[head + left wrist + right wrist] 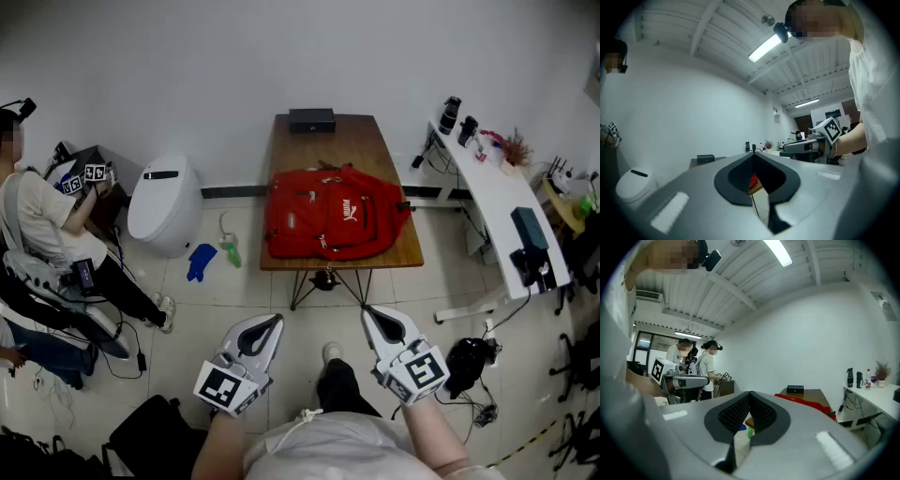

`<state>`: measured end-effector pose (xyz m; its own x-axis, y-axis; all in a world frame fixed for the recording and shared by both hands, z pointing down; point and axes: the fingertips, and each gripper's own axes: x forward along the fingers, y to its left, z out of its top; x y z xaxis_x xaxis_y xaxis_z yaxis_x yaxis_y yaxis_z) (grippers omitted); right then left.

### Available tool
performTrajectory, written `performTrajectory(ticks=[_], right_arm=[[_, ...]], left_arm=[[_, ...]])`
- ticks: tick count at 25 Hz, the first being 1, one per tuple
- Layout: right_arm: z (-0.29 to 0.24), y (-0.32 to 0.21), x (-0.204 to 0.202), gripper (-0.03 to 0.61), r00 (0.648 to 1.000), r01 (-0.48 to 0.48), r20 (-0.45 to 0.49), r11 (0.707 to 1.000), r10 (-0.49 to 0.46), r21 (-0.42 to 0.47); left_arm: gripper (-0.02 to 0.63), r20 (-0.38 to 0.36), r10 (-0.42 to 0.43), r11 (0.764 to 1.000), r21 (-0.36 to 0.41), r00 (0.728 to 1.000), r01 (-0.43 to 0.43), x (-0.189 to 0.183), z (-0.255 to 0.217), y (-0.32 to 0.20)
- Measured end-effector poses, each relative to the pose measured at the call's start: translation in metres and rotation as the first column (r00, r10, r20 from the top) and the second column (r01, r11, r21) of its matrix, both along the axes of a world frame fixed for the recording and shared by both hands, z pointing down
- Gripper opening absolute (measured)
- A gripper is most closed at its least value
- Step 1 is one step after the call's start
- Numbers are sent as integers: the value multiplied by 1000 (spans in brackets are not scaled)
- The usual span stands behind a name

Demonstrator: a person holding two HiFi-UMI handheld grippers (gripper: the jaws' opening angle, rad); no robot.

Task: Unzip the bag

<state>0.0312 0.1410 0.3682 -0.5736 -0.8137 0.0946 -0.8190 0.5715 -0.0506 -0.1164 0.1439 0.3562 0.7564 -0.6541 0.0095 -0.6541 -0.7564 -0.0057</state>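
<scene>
Both your left gripper (268,325) and right gripper (376,318) have jaws pressed together, empty. The bag (335,223) lies flat on the table (323,141), well apart on the far side, centred between them, neither clearly nearer.

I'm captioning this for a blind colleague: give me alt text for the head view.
Seen from above, a red backpack lies flat on a wooden table by a white wall. Nearer the camera, the person's left tool and right tool are both shut and empty, well short of it.
</scene>
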Motion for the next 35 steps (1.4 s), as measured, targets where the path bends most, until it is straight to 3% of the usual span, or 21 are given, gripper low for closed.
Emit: performTrajectory(ticks=[5,16,24,29,32,35], right_arm=[[9,-77,19,3,1000,15,-11,1000,-15,23],[17,-247,46,3,987,147,-51,988,-149,-51],[78,-273,29,3,972,211,-64,957,-227,-198],[115,-287,13,3,970,212,-53,934,-236,-287],[141,-289,-2,5,958,246,-48,898,-282,-365],[175,-285,-17,53,939,276,-62,847,-339,-455]], left_arm=[[6,17,-14,1000,0,1000,14,16,9,-67],[6,33,-48,998,-49,998,49,77,18,-234],[6,75,-29,983,-180,997,43,82,79,-273],[6,64,33,971,-239,997,-16,85,107,-290],[6,57,78,965,-255,995,-61,90,116,-298],[6,89,89,960,-274,992,-62,92,133,-307]])
